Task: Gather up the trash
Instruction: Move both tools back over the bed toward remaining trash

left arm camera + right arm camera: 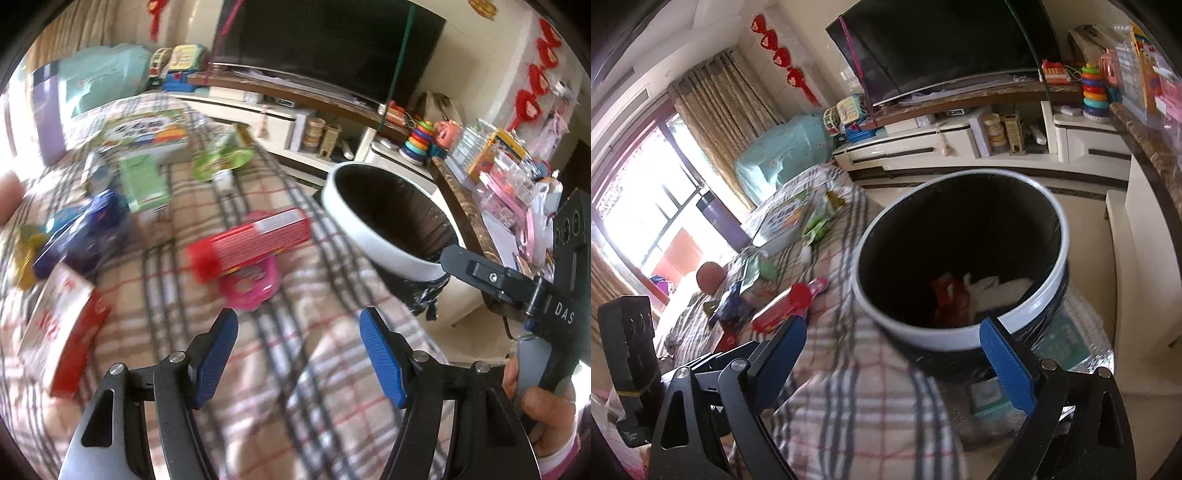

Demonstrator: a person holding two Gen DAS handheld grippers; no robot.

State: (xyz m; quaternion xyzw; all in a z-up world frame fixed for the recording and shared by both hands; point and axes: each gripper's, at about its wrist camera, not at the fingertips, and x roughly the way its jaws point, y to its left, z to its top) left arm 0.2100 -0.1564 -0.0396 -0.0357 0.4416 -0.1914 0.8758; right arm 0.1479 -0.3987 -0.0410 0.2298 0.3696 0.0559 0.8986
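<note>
A white-rimmed trash bin (373, 243) with a black liner stands beside the plaid-covered surface (295, 362); in the right wrist view the bin (945, 336) holds a red wrapper (947, 299) and white paper (997, 291). A red box (251, 240) lies on a pink item (251, 284) ahead of my open, empty left gripper (299, 328). A red-and-white box (59, 328), a blue packet (85, 232) and green packets (144, 184) lie further left. My right gripper (892, 328) is open and empty, just before the bin's near rim.
A TV (332, 40) sits on a low cabinet (280, 122) behind. A side counter (498, 192) with toys and boxes runs along the right. The right gripper's body (517, 288) shows beside the bin. A window (646, 206) is at the left.
</note>
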